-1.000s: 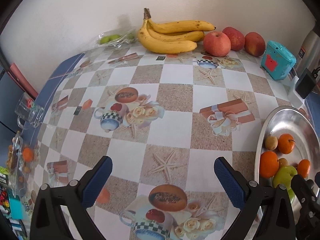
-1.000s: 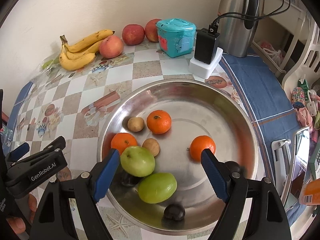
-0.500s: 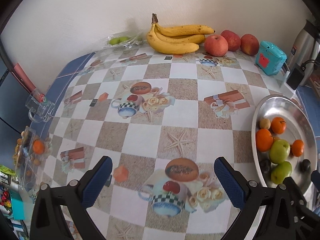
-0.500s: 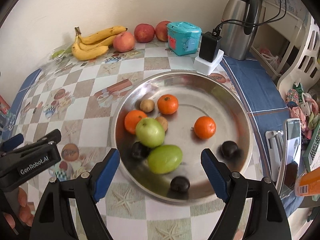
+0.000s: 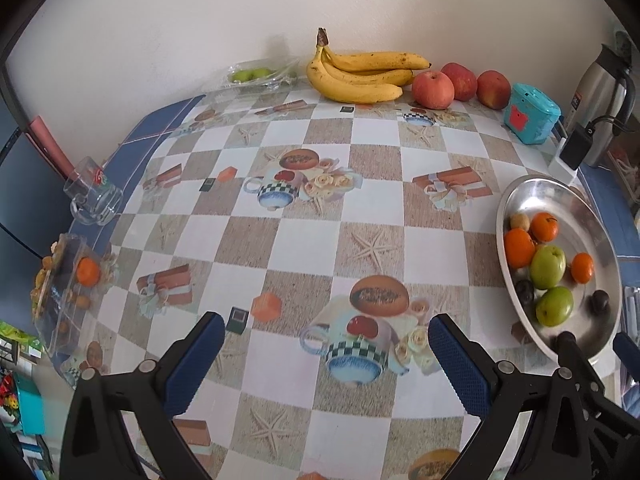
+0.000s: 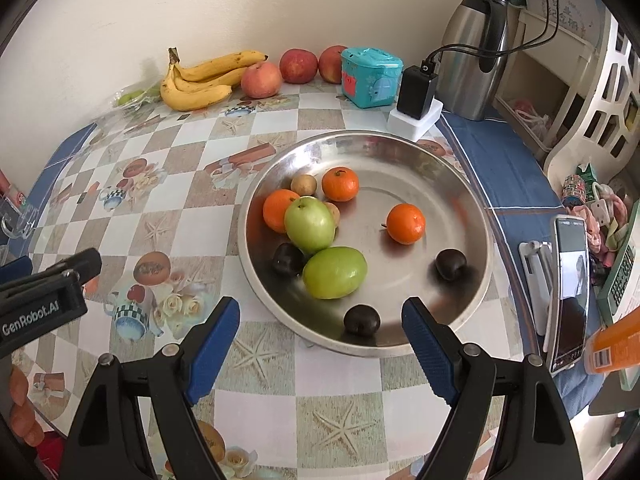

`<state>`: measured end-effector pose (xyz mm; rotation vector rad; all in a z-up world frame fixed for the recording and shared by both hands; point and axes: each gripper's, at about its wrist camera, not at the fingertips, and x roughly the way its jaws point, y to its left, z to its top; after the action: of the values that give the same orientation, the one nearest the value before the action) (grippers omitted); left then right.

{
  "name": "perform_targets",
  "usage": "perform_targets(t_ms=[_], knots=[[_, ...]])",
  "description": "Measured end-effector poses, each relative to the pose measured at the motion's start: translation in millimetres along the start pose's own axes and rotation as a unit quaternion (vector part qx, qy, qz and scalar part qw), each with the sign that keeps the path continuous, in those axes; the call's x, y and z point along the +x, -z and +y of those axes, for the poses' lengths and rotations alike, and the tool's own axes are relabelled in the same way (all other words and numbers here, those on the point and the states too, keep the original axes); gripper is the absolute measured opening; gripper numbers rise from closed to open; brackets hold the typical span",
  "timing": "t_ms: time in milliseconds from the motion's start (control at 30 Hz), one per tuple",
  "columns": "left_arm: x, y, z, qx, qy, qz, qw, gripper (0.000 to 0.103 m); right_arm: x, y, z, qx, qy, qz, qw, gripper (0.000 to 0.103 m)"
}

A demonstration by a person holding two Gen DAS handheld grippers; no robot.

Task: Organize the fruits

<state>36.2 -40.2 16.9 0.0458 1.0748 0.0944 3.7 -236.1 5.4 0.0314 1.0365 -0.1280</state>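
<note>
Fruit in steel dish [image 6: 472,216], both hand-held grippers apparently empty, spread wide.

A plain cream wall [image 5: 160,20] backs the table [image 5: 372,140], beside white shelving [image 6: 600,92].

Checkered beige-white tablecloth [image 5: 304,240]; yellow bananas [image 5: 360,76]; silver bowl [image 6: 460,216]; teal box [image 6: 370,72]

On the table [image 6: 256,364] we find a metal dish [image 6: 464,200] toward the right, holding oranges [image 6: 405,223], two apples [image 6: 310,224] side by side and plums [image 6: 362,320] nearer its front rim. Behind it — along the wall — lie bananas [image 5: 360,76], then apples [image 5: 433,89], a small box [image 5: 530,113] and a kettle [image 6: 474,48] furthest right.
</note>
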Motion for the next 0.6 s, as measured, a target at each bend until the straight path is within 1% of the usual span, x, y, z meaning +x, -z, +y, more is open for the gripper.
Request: perform_targets(t_ms=[333, 500, 600], knots=[[-6, 9, 6, -0.005, 0.005, 0.003, 1.0000, 0.103, -8, 4, 0, 0.000, -0.002, -0.011, 1.000, 0.084], [-12, 10, 8, -0.006, 0.007, -0.005, 0.9999, 0.103, -13, 4, 2, -0.003, -0.003, -0.019, 1.000, 0.084], [-13, 12, 8, -0.004, 0.004, -0.002, 1.0000, 0.103, -15, 4, 1, -0.003, -0.002, -0.021, 1.000, 0.084]])
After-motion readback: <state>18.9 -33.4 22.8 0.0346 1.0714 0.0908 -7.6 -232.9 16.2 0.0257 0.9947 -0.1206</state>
